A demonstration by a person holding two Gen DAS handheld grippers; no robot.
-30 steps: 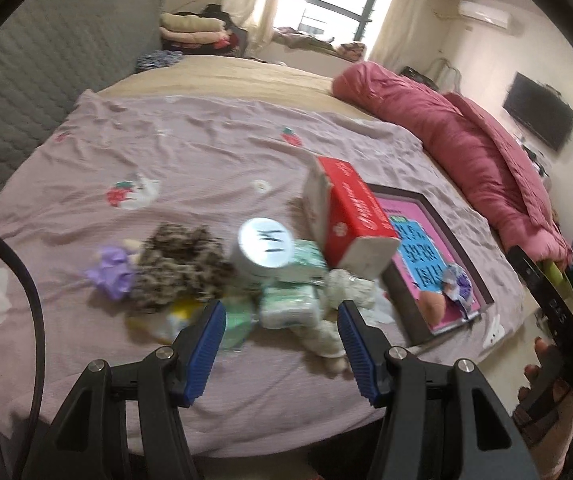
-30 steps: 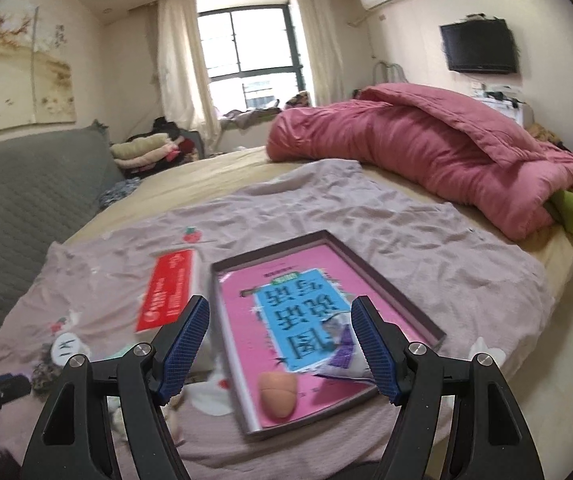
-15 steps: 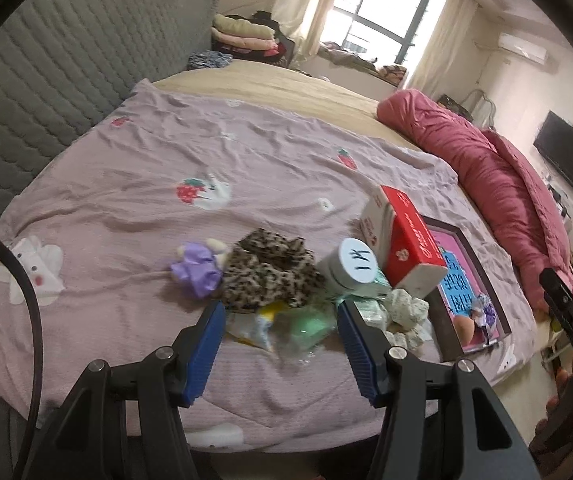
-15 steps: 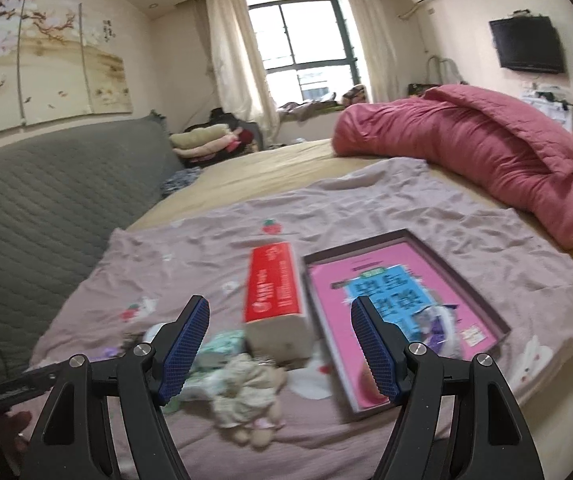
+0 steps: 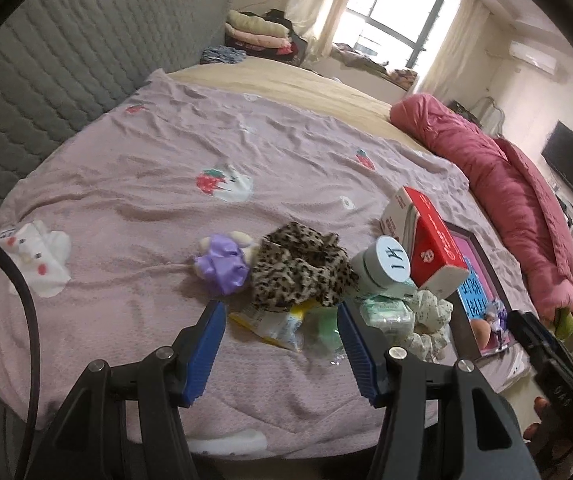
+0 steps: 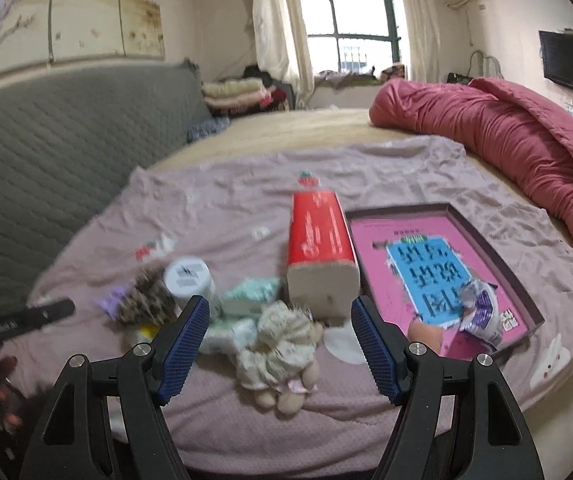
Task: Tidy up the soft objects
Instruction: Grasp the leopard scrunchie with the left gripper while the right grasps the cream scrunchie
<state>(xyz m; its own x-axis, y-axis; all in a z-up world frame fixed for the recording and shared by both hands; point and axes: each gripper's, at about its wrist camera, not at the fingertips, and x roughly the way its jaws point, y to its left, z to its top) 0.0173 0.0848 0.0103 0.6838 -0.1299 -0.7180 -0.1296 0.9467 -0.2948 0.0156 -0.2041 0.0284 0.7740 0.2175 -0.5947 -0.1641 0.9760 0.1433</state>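
Observation:
A pile of small soft things lies near the front edge of the bed. It holds a leopard-print scrunchie (image 5: 300, 270), a purple scrunchie (image 5: 222, 266), a pale floral scrunchie (image 6: 282, 336), a green tissue pack (image 5: 386, 310) and a round white tin (image 6: 187, 278). A red tissue box (image 6: 320, 242) stands beside them. My left gripper (image 5: 280, 322) hangs open just short of a clear plastic packet (image 5: 274, 324). My right gripper (image 6: 280, 322) is open above the floral scrunchie, holding nothing. A shallow dark box (image 6: 522, 276) with a pink bottom holds a peach sponge (image 6: 424, 334) and a purple-and-white packet (image 6: 480, 312).
A pink-purple sheet (image 5: 166, 160) covers the bed. A rolled red quilt (image 6: 506, 136) lies along the right side and a grey quilted headboard (image 5: 46, 60) along the left. The bed's front edge is close below both grippers. Folded laundry (image 6: 234, 94) is stacked near the window.
Both views have swung leftward across the bed. The left view now centres on the scrunchies instead of the tin and tissue packs. The right view has left the dark box for the pile.

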